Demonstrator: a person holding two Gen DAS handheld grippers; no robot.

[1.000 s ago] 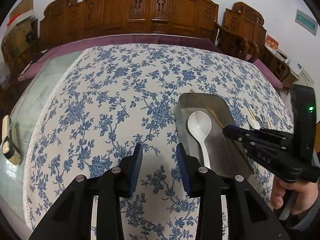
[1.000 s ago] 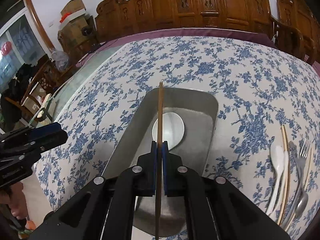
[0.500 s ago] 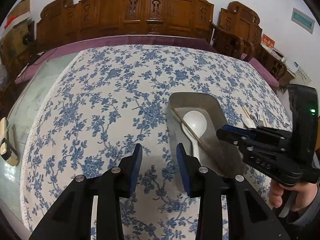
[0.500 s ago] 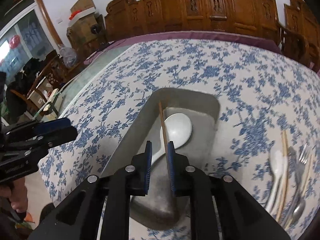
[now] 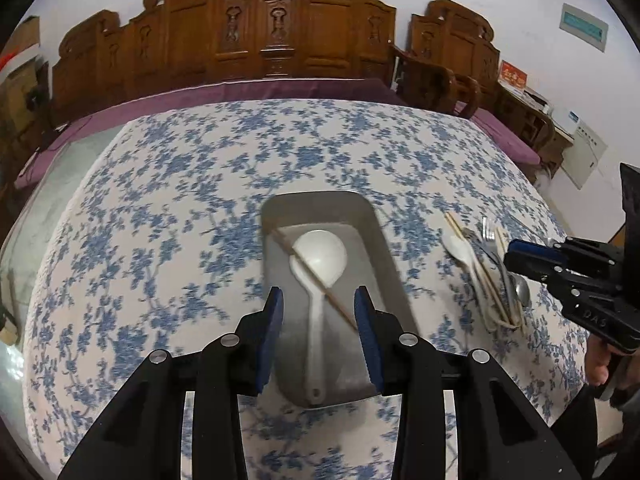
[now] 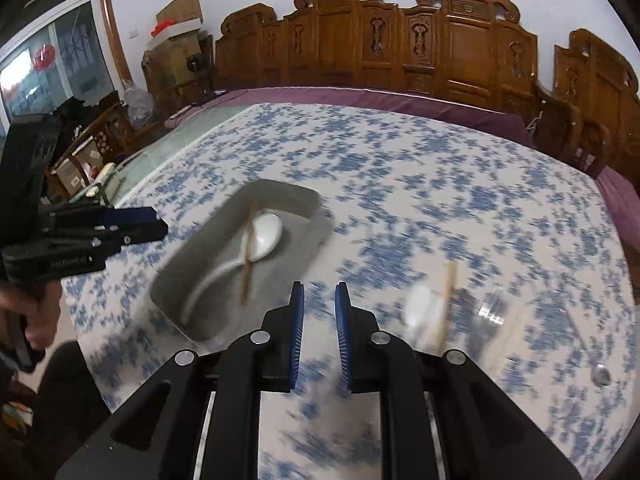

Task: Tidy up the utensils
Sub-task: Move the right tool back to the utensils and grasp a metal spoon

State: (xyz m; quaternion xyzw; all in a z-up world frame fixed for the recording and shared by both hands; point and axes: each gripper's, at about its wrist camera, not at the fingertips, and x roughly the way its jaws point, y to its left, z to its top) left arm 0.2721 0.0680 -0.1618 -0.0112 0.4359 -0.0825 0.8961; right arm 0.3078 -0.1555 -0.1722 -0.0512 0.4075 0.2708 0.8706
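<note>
Ahead of my left gripper (image 5: pixel 319 304), whose jaws stand apart and empty, I see the metal tray (image 5: pixel 384 256) framed between the fingertips. In it lies a white spoon (image 5: pixel 316 264), bowl at the far end, with one wooden chopstick (image 5: pixel 316 276) slanting across it. My right gripper (image 6: pixel 320 312) is also parted with nothing between its pads; the tray sits forward-left of it, the blurred utensil pile (image 6: pixel 436 312) just forward-right, on the floral tablecloth (image 6: pixel 400 184).
</note>
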